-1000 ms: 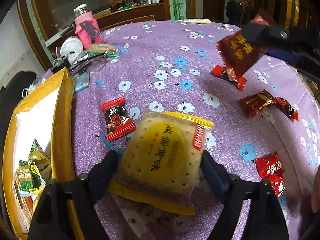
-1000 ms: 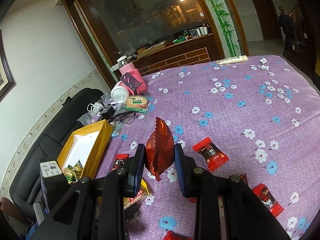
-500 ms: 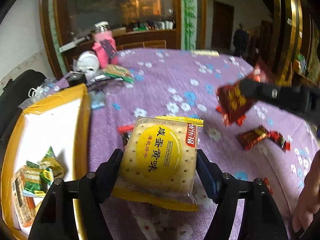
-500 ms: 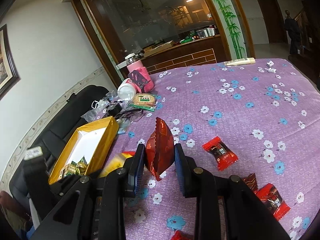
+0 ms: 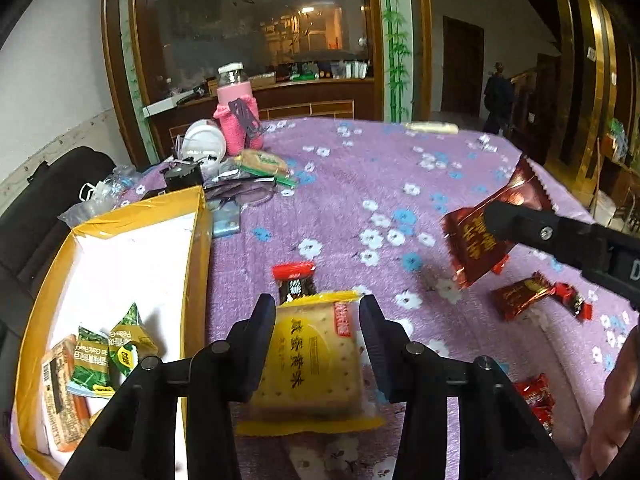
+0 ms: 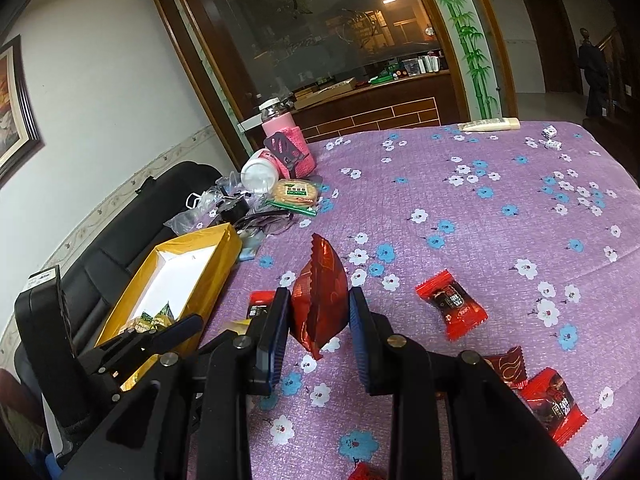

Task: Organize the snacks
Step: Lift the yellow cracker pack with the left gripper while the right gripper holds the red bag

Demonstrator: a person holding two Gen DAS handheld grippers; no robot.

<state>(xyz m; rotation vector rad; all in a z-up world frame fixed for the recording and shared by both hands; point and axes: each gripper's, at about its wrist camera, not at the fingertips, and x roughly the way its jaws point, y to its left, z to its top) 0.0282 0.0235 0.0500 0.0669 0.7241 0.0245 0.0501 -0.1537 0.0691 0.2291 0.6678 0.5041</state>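
Yellow cracker packet (image 5: pixel 310 364) between closing jaws

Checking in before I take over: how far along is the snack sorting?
Early. A few green packets lie in the yellow box. The left gripper, jaws just closing, pinches the yellow cracker pack; the right gripper holds a red packet. Red candies remain on the cloth.

Left gripper (image 5: pixel 318 320): black frame, dark-blue ribbed pads (image 5: pixel 370 332), silver screws; right gripper (image 6: pixel 318 312): matched, same build
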